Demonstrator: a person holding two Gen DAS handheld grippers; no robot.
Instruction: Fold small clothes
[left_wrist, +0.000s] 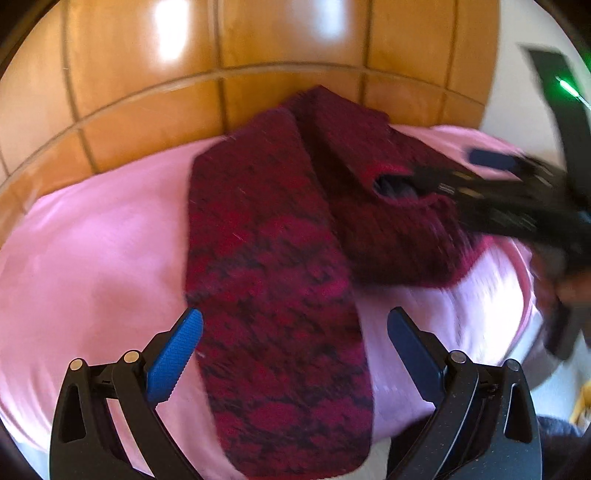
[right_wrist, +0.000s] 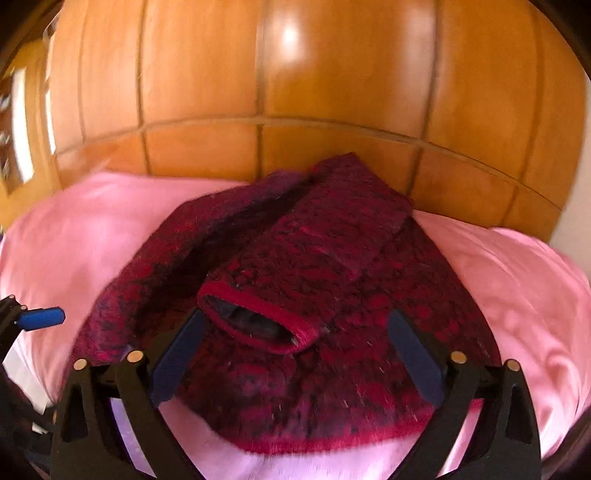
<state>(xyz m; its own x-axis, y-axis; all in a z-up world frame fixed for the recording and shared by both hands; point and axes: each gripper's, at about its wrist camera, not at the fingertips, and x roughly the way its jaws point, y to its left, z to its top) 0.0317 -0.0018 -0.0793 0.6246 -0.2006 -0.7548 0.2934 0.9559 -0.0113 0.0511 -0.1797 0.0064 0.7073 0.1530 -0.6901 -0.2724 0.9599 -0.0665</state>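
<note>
A: Where does the dark red and black knitted sweater (right_wrist: 332, 295) lie?

B: On the shiny pink satin sheet (right_wrist: 517, 280), its far edge just beside the orange wooden panelled headboard (right_wrist: 295, 92). One sleeve is folded across the body, and the red-trimmed cuff (right_wrist: 258, 321) opens towards the near side.

A: And the grippers?

B: The left gripper (left_wrist: 295, 350) is spread wide over a long knitted panel, holding nothing. The right gripper (right_wrist: 295, 354) is also spread wide, straddling the cuff. Bare pink sheet lies left and right of the sweater.
</note>
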